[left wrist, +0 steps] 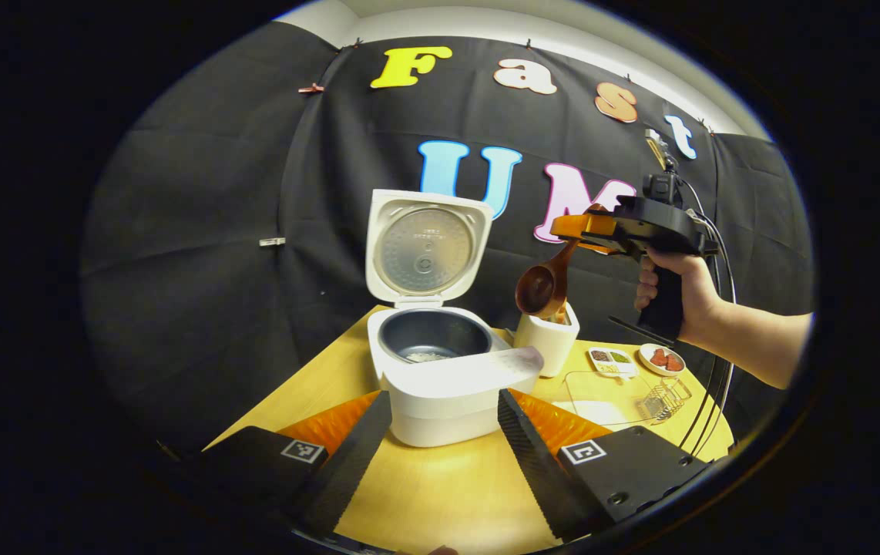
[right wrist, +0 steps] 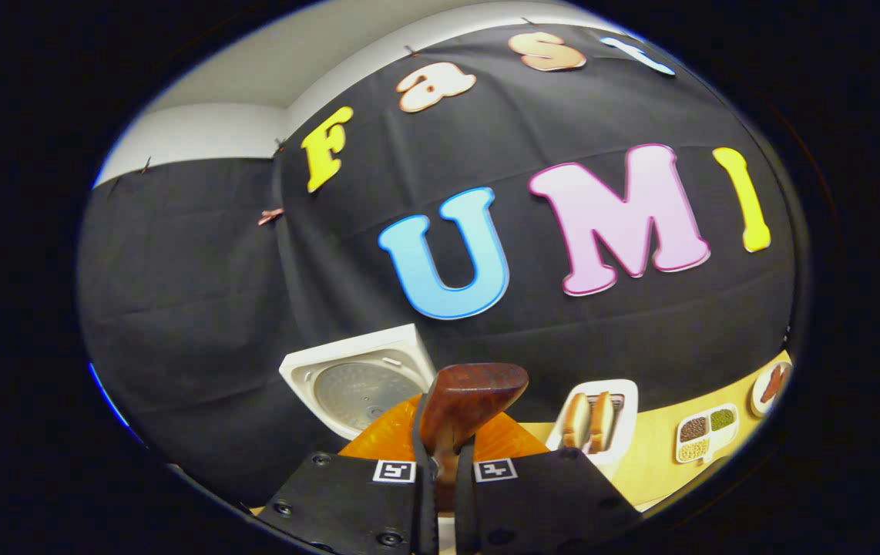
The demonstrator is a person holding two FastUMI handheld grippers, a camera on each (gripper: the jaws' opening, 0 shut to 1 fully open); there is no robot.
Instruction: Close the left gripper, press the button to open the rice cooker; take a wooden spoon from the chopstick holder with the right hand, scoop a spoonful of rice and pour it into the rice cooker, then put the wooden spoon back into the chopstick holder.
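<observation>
On the wooden counter (left wrist: 440,493) the rice cooker (left wrist: 440,385) stands open (left claw (left wrist: 440,455) spread), right claw (right wrist: 440,470) clamping the wooden spoon (right wrist: 467,408) above the chopstick holder (left wrist: 548,339), presumably for returning.

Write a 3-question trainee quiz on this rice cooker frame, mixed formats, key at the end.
1. True or false: the lid of the white rice cooker stands open.
2. Multiple choice: the right gripper is shut on
A. the brown wooden spoon
B. a metal fork
C. nothing
3. Short answer: where does the spoon's bowl hang in the left gripper view?

Key
1. True; the lid is upright and the dark inner pot shows.
2. A; in the right gripper view both fingers press on the spoon's handle.
3. Just above the white chopstick holder, right of the cooker. The left gripper, facing the cooker, is open.
</observation>
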